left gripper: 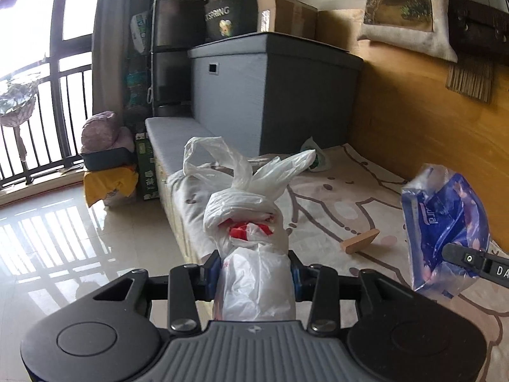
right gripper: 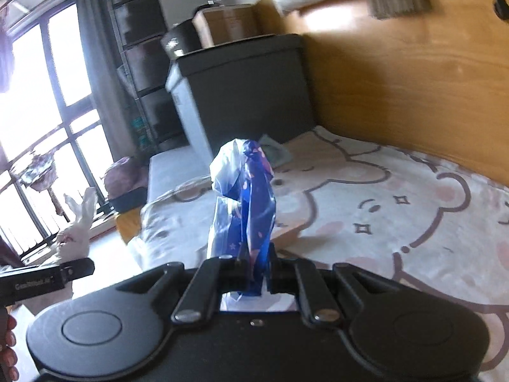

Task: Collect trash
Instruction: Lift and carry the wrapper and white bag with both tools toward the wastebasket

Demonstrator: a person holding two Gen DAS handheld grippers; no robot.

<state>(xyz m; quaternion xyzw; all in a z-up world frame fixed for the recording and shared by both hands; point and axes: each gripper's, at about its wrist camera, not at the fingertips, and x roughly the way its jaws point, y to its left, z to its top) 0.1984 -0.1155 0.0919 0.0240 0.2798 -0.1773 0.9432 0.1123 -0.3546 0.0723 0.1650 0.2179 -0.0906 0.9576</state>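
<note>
Crinkled white plastic bag (left gripper: 254,254) gripped in left tongs (left gripper: 256,273), glossy blue wrapper (right gripper: 251,210) pinched in right tongs (right gripper: 256,275)

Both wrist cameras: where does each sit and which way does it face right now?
Left wrist: on the left gripper, facing along its fingers over the bed toward the window; white tied bag held.
Right wrist: on the right gripper, facing the grey storage box; blue wrapper held.
Shared: each view shows the other gripper and its load, the bed and the storage box.
</note>
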